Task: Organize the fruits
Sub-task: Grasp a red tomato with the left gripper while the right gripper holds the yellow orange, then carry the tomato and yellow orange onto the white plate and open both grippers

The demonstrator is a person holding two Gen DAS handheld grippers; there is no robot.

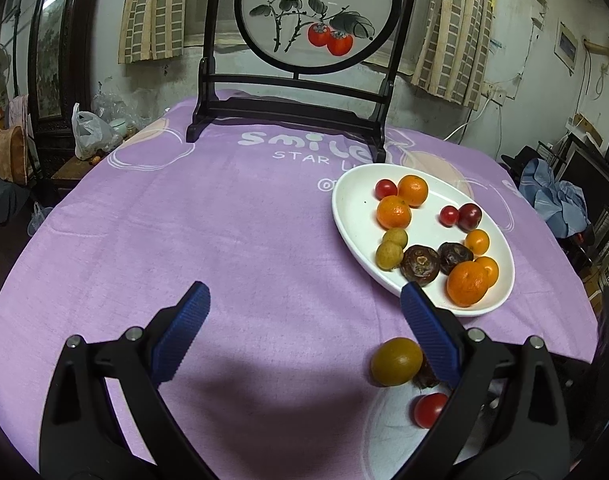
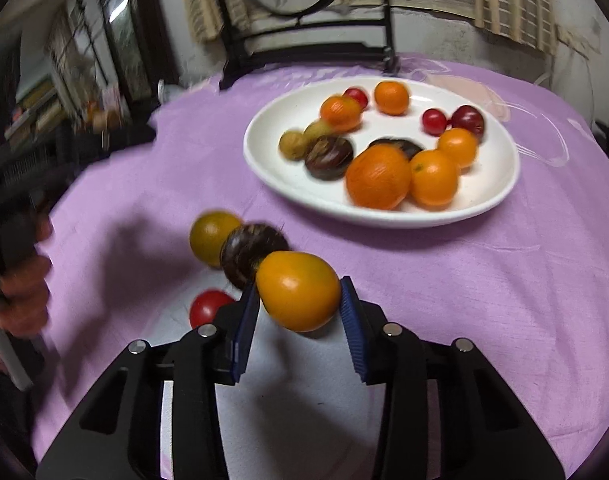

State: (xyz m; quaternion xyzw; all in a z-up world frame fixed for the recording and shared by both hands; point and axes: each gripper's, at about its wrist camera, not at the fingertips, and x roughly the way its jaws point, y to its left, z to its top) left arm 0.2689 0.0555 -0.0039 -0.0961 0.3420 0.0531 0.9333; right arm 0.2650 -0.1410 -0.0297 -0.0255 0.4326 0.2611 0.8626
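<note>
A white oval plate on the purple cloth holds several oranges, cherry tomatoes, small yellow fruits and dark brown fruits. My right gripper is shut on an orange-yellow fruit and holds it above the cloth in front of the plate. On the cloth below lie a yellow-green fruit, a dark brown fruit and a red tomato. My left gripper is open and empty, left of the plate.
A black wooden stand with a round painted screen stands at the back of the table. A hand holding the left gripper's handle shows at the left edge of the right wrist view. Furniture and bags surround the table.
</note>
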